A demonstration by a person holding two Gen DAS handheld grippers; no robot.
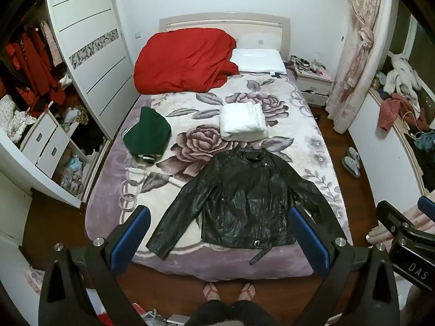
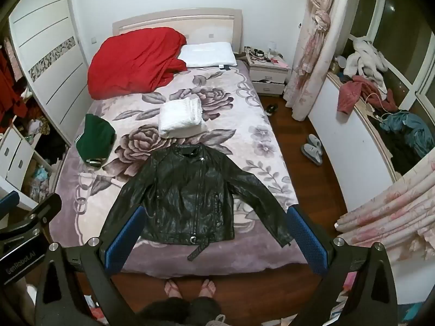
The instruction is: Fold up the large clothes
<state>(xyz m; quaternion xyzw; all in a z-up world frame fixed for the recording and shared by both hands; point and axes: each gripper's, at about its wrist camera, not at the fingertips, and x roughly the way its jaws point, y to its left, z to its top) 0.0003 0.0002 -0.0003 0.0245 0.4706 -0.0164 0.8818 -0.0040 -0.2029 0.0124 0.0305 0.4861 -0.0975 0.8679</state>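
Black leather jacket [image 1: 242,198] spread flat, front up, near the foot of the bed [image 1: 114,190], collar toward the headboard, both sleeves angled outward, belt strap trailing off the hem toward the bed's edge. Laid out like that, probably, so the sleeves can be brought in first. Not yet touched.

Left gripper [image 1: 218,237] held above the foot of the bed, jaws at full width, nothing between the blue pads [image 1: 136,233]; tilted steeply down toward the jacket's hem. Right gripper [image 2: 214,237] the same story: spread wide, empty, aimed down at the jacket, its sleeve on that side lying near the right pad. Both well clear of the fabric, poised for a first grab, likely one sleeve each.

Farther up the bed, a folded white bundle [image 1: 243,122] just beyond the collar and a folded green top [image 1: 146,135] off to the left, looking like finished pieces set aside out of the working space. Red quilt [image 1: 185,59] and white pillow [image 1: 258,59] pushed up against the headboard, leaving room. Bare feet in sandals [image 1: 229,293] on the wooden floor right at the bed's foot, squared up to the jacket.
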